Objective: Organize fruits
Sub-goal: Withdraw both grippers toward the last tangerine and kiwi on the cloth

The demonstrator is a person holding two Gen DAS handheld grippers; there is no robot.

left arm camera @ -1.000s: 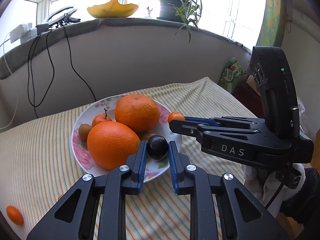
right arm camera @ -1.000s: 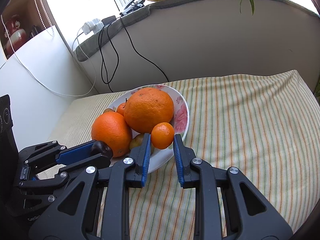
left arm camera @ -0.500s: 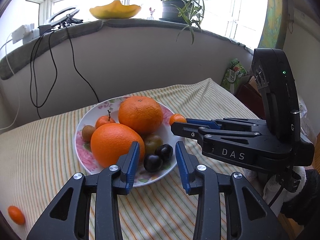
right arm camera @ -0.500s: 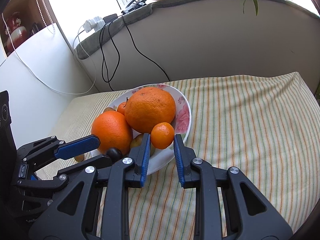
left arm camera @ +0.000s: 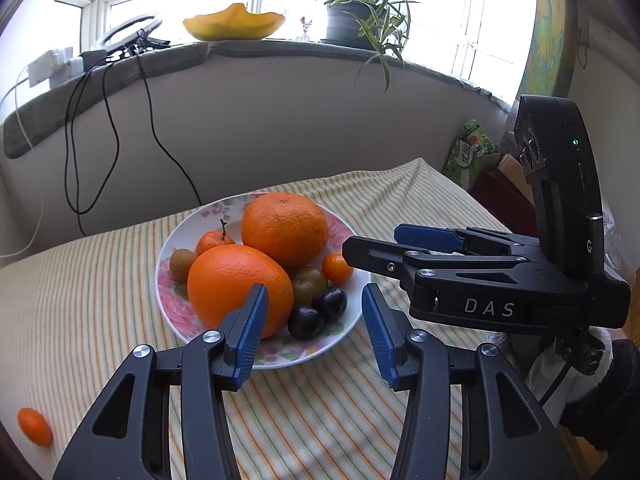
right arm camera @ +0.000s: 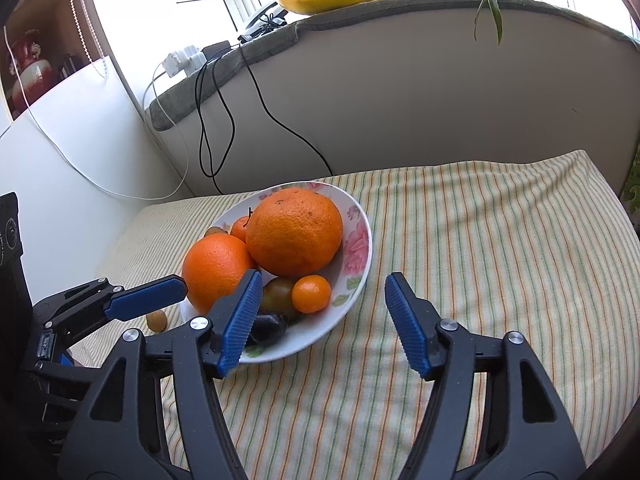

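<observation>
A floral plate (left arm camera: pixel 344 220) (right arm camera: pixel 356 248) on the striped cloth holds two large oranges (left arm camera: pixel 236 288) (left arm camera: pixel 284 228), a small tangerine (left arm camera: pixel 212 240), a brown longan (left arm camera: pixel 182 264), a greenish plum (left arm camera: pixel 308 280), two dark plums (left arm camera: pixel 306 322) (left arm camera: pixel 330 302) and a small kumquat (left arm camera: pixel 337 267) (right arm camera: pixel 311 294). My left gripper (left arm camera: pixel 314 334) is open and empty just in front of the plate. My right gripper (right arm camera: pixel 324 324) is open and empty at the plate's right front; it also shows in the left wrist view (left arm camera: pixel 404 244).
A loose kumquat (left arm camera: pixel 35 432) lies on the cloth at the near left. A small brown fruit (right arm camera: pixel 156 320) lies on the cloth left of the plate. Cables (left arm camera: pixel 108 140) hang from the windowsill. A potted plant (left arm camera: pixel 356 20) and a yellow bowl (left arm camera: pixel 234 24) stand on the sill.
My left gripper opened, let the dark plum go onto the plate and drew back. My right gripper opened and let the small kumquat go onto the plate, then drew back.
</observation>
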